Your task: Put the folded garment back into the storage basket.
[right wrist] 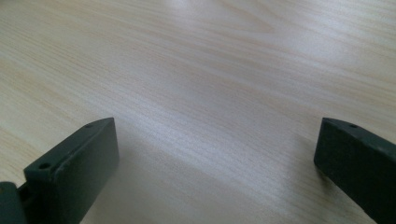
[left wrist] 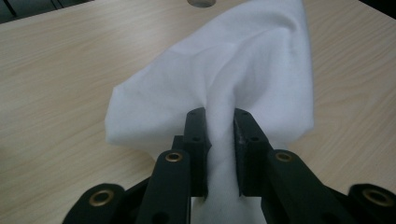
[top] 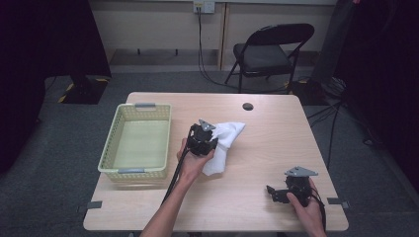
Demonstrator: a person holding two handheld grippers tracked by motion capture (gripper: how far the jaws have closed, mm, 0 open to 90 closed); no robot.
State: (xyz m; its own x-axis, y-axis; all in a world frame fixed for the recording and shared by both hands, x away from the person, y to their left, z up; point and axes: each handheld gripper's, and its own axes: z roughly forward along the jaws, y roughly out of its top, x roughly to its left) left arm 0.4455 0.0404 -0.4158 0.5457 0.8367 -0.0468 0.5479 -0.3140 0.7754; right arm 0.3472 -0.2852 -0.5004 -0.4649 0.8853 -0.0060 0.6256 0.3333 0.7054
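Observation:
A white cloth (top: pixel 225 139) lies bunched near the middle of the wooden table (top: pixel 276 148). My left gripper (top: pixel 205 137) sits over its near-left part. In the left gripper view the cloth (left wrist: pixel 243 70) is pinched between the two black jaws, and my left gripper (left wrist: pixel 219 126) is shut on a fold of it, the rest spreading away across the wood. My right gripper (top: pixel 272 191) rests low near the table's front right, apart from the cloth. Its jaws stand wide apart in the right gripper view, my right gripper (right wrist: pixel 215 154) open over bare wood.
A pale yellow basket (top: pixel 111 148) stands at the table's left, with nothing in it that I can see. A small dark round hole (top: pixel 248 106) marks the far edge. A black folding chair (top: pixel 269 49) stands behind the table.

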